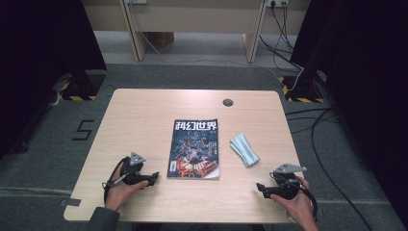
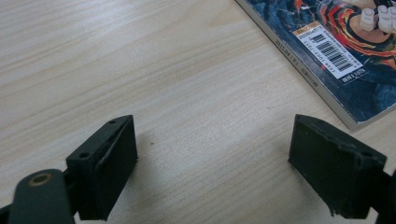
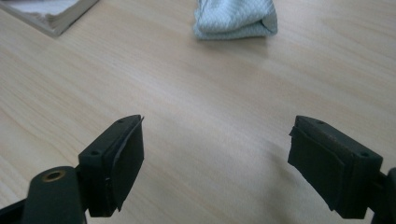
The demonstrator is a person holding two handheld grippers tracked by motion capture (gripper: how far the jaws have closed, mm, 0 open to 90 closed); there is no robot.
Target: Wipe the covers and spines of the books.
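A magazine [image 1: 195,149] with a dark illustrated cover lies closed in the middle of the table [image 1: 144,115]. To its right rests a folded pale blue cloth [image 1: 244,149]. My left gripper [image 1: 153,177] sits low at the front left, open, its jaws pointing at the magazine's near left corner [image 2: 355,116]. My right gripper [image 1: 260,187] is at the front right, open with nothing between its jaws, the cloth [image 3: 236,18] ahead of it and the magazine's corner [image 3: 51,14] at upper left.
A small round dark grommet [image 1: 227,102] is set in the table near the far edge. Cables [image 1: 308,120] trail over the grey floor to the right. A wooden desk frame [image 1: 192,29] stands beyond the table.
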